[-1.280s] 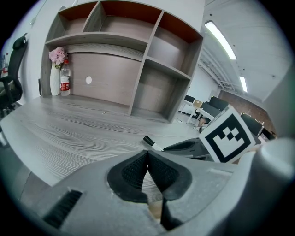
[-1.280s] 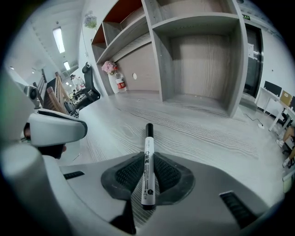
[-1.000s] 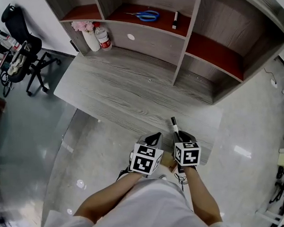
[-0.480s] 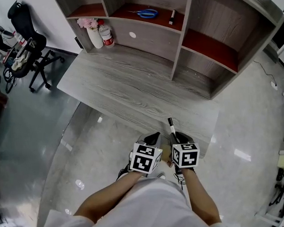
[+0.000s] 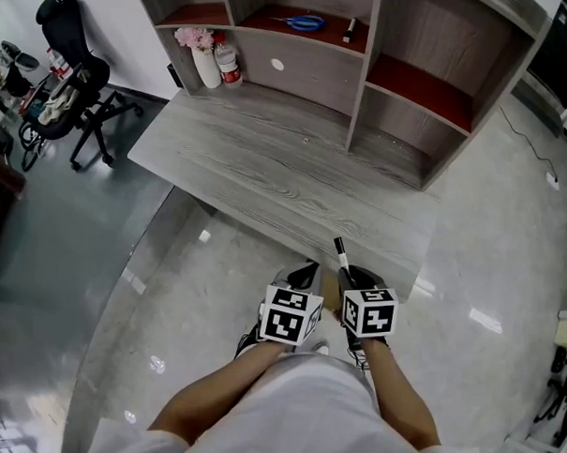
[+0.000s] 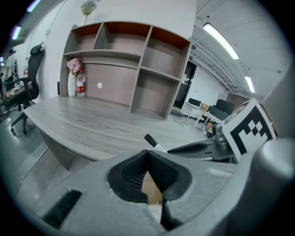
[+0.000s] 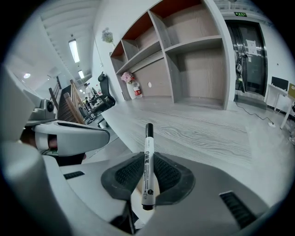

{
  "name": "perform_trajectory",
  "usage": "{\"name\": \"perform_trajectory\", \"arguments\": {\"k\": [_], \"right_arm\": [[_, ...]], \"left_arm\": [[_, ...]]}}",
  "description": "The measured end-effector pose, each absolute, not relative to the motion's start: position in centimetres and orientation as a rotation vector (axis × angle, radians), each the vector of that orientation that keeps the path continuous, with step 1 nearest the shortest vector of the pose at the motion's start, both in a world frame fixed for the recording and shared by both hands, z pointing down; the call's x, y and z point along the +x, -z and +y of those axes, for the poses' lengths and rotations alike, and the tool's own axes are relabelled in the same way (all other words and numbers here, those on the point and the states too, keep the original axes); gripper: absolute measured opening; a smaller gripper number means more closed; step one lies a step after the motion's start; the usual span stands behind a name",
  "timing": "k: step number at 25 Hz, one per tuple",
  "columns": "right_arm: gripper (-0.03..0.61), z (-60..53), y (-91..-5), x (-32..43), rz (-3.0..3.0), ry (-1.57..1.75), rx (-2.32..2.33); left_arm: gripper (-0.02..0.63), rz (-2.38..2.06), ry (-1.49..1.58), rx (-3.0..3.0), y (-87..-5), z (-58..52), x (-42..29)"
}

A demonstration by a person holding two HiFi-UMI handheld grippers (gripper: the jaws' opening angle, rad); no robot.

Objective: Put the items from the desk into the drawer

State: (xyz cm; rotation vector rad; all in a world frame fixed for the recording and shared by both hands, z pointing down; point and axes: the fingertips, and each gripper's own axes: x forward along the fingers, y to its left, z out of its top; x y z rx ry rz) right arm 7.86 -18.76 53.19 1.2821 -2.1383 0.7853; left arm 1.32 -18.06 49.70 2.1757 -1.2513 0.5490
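A white marker with a black cap [image 7: 147, 161] stands upright between the pads of my right gripper [image 7: 148, 156], which is shut on it. In the head view the marker's cap [image 5: 340, 247] pokes up over the near edge of the grey wooden desk [image 5: 262, 165]. My left gripper [image 6: 147, 154] is shut with nothing in it, close beside the right gripper [image 5: 349, 276] in front of the person's body. Blue-handled scissors [image 5: 305, 23] and another marker [image 5: 349, 30] lie on the red shelf at the back. No drawer is in sight.
A shelf unit [image 5: 418, 84] stands on the back of the desk. A white vase of pink flowers [image 5: 204, 60] and a small bottle [image 5: 228, 64] stand at its left end. A black office chair [image 5: 75, 80] stands on the glossy floor at the far left.
The head view has shifted, so the desk and shelves sit a little farther right and up. Both grippers stay side by side at the desk's near edge, with the marker still held.
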Motion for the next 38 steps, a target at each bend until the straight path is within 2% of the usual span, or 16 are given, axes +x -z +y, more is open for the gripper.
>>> {"name": "perform_trajectory", "arguments": {"k": [19,38], "right_arm": [[0.055,-10.7,-53.2,7.9,-2.222,-0.824,1.209],[0.055,-11.8,-59.7,4.5,-2.096,-0.932,1.298]], "left_arm": [[0.003,-1.356,-0.546,2.151,-49.4,-11.1,1.9],[0.003,-1.199,-0.647,2.156,-54.9,-12.5,-2.3]]}}
